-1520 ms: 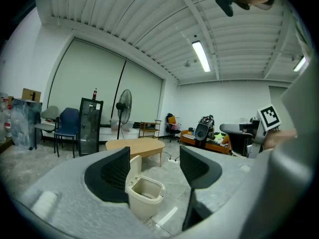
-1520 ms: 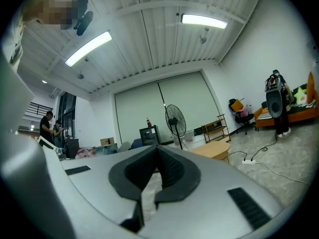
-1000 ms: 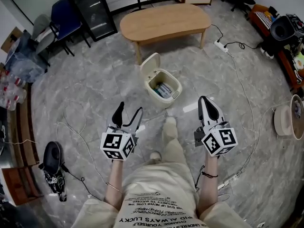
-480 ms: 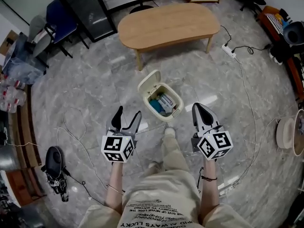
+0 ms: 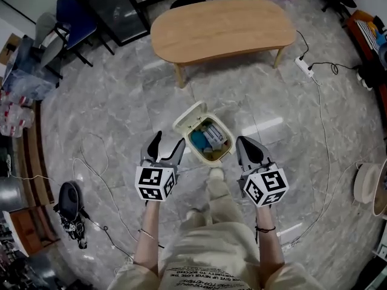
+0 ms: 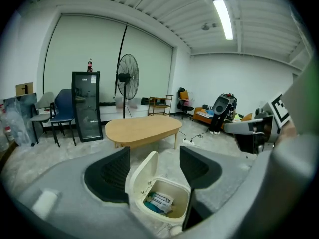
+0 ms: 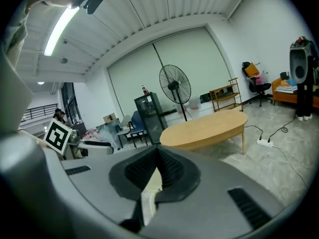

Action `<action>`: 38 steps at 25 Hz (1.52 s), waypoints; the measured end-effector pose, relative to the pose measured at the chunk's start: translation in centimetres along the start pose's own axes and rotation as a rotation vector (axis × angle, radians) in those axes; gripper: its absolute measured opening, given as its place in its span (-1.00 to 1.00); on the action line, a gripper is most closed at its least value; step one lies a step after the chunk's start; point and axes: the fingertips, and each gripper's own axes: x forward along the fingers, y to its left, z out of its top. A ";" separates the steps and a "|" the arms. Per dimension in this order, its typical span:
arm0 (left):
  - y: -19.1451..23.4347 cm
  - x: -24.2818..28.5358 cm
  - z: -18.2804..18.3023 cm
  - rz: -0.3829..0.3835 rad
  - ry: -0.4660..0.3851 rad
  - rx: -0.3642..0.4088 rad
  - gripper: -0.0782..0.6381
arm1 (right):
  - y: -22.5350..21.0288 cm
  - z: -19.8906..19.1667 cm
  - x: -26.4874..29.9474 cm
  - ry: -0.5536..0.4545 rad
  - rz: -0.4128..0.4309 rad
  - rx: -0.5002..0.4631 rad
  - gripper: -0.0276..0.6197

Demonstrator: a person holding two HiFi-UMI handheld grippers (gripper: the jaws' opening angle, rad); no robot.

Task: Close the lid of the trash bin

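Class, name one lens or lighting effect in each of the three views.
Head view: fisheye curves the table edges, and glare streaks the floor beside the bin. Left gripper view: black vignette at the corners. Right gripper view: strip light overexposed.

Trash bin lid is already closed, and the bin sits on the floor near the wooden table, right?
No: the lid is open, tipped back, as the head view shows. The trash bin does sit on the floor near the wooden table.
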 end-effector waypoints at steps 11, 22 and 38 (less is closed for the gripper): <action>1.8 7.5 -2.0 0.002 0.100 0.040 0.07 | -2.4 -2.2 7.3 0.040 0.045 0.063 -0.90; 2.9 12.4 -7.2 -0.064 0.242 0.134 0.07 | -3.9 -8.9 8.6 0.131 0.007 0.138 -0.90; 2.0 14.4 -10.0 -0.142 0.319 0.322 0.06 | -4.0 -13.8 7.0 0.114 -0.135 0.275 -0.90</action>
